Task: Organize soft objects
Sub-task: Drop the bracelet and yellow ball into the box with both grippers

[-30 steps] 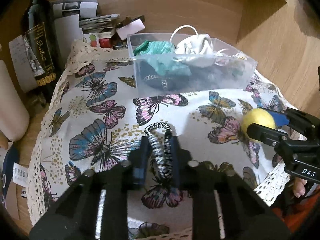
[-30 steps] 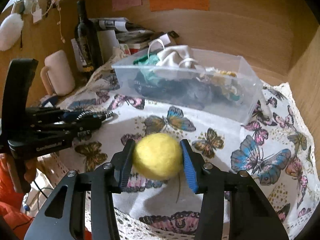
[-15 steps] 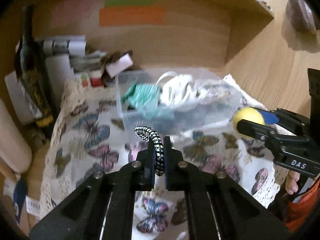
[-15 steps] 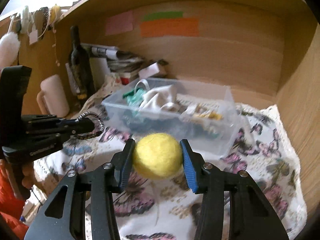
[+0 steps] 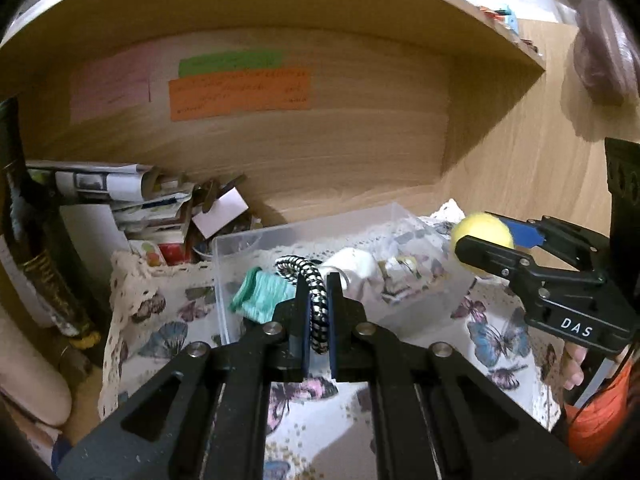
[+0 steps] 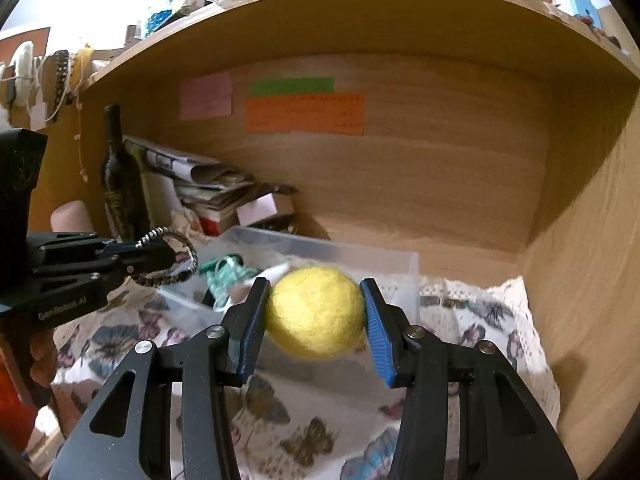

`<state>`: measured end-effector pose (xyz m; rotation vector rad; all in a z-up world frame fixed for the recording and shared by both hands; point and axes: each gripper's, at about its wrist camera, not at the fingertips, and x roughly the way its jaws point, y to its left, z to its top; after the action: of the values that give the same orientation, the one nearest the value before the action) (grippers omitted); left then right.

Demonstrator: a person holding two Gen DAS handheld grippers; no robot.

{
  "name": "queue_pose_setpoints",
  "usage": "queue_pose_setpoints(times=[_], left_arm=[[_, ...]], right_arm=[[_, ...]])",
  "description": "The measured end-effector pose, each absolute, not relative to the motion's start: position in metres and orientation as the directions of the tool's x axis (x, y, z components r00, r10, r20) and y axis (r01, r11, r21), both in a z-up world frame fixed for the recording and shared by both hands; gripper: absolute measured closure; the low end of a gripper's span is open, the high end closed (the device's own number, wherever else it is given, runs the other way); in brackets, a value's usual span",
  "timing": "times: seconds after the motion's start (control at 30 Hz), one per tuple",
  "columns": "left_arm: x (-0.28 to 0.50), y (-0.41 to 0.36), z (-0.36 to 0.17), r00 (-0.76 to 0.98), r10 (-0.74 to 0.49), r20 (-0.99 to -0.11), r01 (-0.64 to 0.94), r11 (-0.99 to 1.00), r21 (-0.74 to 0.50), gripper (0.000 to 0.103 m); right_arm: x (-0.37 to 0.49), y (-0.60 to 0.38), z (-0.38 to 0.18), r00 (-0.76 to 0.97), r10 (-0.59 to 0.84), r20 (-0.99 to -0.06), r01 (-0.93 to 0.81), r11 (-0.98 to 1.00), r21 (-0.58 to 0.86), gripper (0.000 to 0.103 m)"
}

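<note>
Black-and-white braided hair tie [image 5: 313, 300] sits pinched between the nearly closed fingers of the left gripper [image 5: 317, 322], raised above the butterfly-print tablecloth [image 5: 496, 340] at the front edge of the clear plastic storage bin [image 5: 240, 240]. At three o'clock in the left wrist view, the right gripper [image 6: 316, 322] clamps a round yellow felt ball [image 6: 316, 312], its blue-padded fingers [image 6: 250, 336] spread to the ball's width and pressing both sides. Inside the bin lie a teal knitted cloth [image 5: 262, 294], a white fabric piece [image 5: 356, 266] and other soft items too blurred to identify. A dark glass bottle [image 6: 118, 184] stands at nine o'clock beside stacked papers [image 6: 200, 176].
</note>
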<state>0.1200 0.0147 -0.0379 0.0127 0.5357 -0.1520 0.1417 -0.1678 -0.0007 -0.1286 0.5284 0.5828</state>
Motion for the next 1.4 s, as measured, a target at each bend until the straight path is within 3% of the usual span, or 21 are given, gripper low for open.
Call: queue_pose_setpoints(times=[0.2, 0.53, 0.63, 0.7, 0.8, 0.87, 1.07, 1.27, 1.4], left_arm=[[0.154, 0.027, -0.052, 0.821, -0.142, -0.553, 0.110, 0.990, -0.091, 0.097], [0.179, 0.038, -0.089, 0.750, -0.103, -0.654, 0.062, 0.994, -0.086, 0.097], [0.179, 0.045, -0.094, 0.734, -0.111, -0.670, 0.050, 0.993, -0.111, 0.090], [0.177, 0.047, -0.094, 0.735, -0.110, -0.670, 0.045, 0.993, -0.114, 0.081], [0.168, 0.049, -0.090, 0.755, -0.093, -0.648, 0.034, 0.994, -0.104, 0.062], [0.162, 0.048, -0.085, 0.772, -0.081, -0.630, 0.028, 0.995, -0.094, 0.057], [0.144, 0.044, -0.065, 0.813, -0.066, -0.578, 0.030, 0.997, -0.071, 0.057], [0.117, 0.036, -0.035, 0.880, -0.060, -0.471, 0.037, 0.998, -0.056, 0.056], [0.099, 0.031, -0.016, 0.915, -0.076, -0.396, 0.051, 0.996, -0.073, 0.047]], right_arm=[[0.169, -0.153, -0.018, 0.671, 0.489, -0.557, -0.557, 0.829, 0.057, 0.060], [0.192, -0.141, -0.050, 0.600, 0.456, -0.658, -0.552, 0.831, 0.072, 0.060], [0.194, -0.140, -0.053, 0.589, 0.449, -0.672, -0.550, 0.832, 0.074, 0.059], [0.195, -0.141, -0.053, 0.586, 0.447, -0.676, -0.548, 0.833, 0.075, 0.052], [0.194, -0.144, -0.051, 0.598, 0.442, -0.668, -0.542, 0.838, 0.070, 0.043], [0.192, -0.146, -0.048, 0.609, 0.447, -0.656, -0.541, 0.838, 0.069, 0.040], [0.180, -0.153, -0.029, 0.645, 0.471, -0.602, -0.545, 0.835, 0.069, 0.036], [0.158, -0.168, 0.006, 0.694, 0.507, -0.511, -0.553, 0.830, 0.073, 0.036], [0.135, -0.180, 0.031, 0.730, 0.529, -0.432, -0.557, 0.828, 0.071, 0.030]])
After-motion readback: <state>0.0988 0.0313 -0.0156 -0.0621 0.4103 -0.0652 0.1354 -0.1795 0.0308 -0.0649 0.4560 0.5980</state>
